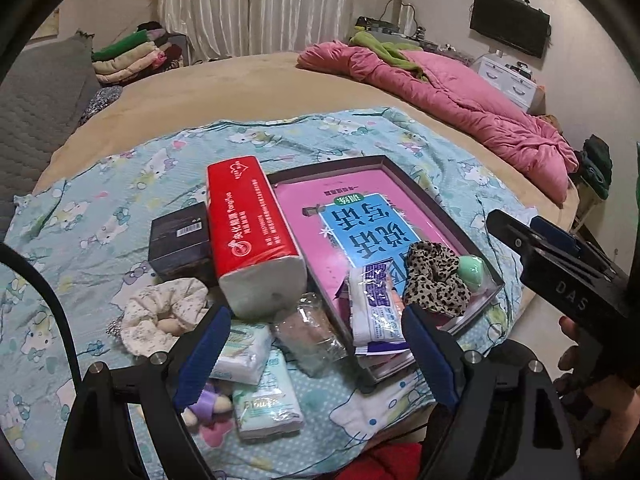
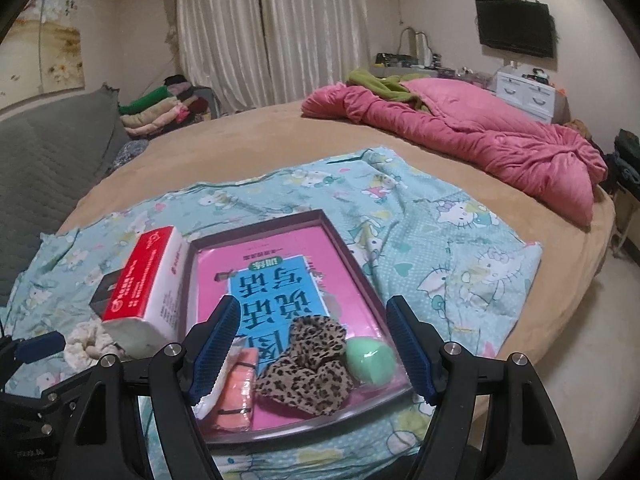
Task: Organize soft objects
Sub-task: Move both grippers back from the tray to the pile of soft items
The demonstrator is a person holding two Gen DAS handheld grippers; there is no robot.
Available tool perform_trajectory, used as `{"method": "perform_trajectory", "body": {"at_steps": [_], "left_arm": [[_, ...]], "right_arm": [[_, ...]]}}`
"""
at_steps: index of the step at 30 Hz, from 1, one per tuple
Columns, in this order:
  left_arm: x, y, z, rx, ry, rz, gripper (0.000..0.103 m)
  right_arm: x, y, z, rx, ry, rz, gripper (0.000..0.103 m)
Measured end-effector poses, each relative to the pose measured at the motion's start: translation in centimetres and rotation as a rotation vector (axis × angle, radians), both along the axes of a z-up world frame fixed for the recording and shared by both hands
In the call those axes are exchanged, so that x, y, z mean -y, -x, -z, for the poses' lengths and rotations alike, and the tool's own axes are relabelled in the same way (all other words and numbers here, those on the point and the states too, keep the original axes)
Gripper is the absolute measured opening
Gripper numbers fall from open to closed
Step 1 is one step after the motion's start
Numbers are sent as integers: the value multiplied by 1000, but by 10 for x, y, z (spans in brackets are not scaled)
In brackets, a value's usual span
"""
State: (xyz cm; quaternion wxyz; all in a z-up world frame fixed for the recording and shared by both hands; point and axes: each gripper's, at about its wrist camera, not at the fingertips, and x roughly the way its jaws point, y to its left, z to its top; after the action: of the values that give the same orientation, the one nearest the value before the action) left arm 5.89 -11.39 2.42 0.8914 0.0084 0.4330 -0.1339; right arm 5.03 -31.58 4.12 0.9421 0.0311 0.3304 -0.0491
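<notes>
The leopard scrunchie and green sponge have been gathered in the tray on the bed, seemingly as sorted; both the left gripper and right gripper are spread, empty; tissue packs lie outside.

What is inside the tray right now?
In the tray: a book, leopard scrunchie, green egg and a plastic packet. The book's lower cover is hidden beneath them.
</notes>
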Motion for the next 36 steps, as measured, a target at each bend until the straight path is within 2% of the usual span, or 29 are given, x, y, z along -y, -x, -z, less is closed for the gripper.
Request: {"method": "perform_trajectory", "body": {"at_steps": [18,36], "left_arm": [[-31,8,-6,-3,9,-60,87],[-97,10,-32,41,14,-185,87]], "right_arm": [[-46,13,-17,10,46,-124,76],[-87,28,-37,30,55,-248,76]]}}
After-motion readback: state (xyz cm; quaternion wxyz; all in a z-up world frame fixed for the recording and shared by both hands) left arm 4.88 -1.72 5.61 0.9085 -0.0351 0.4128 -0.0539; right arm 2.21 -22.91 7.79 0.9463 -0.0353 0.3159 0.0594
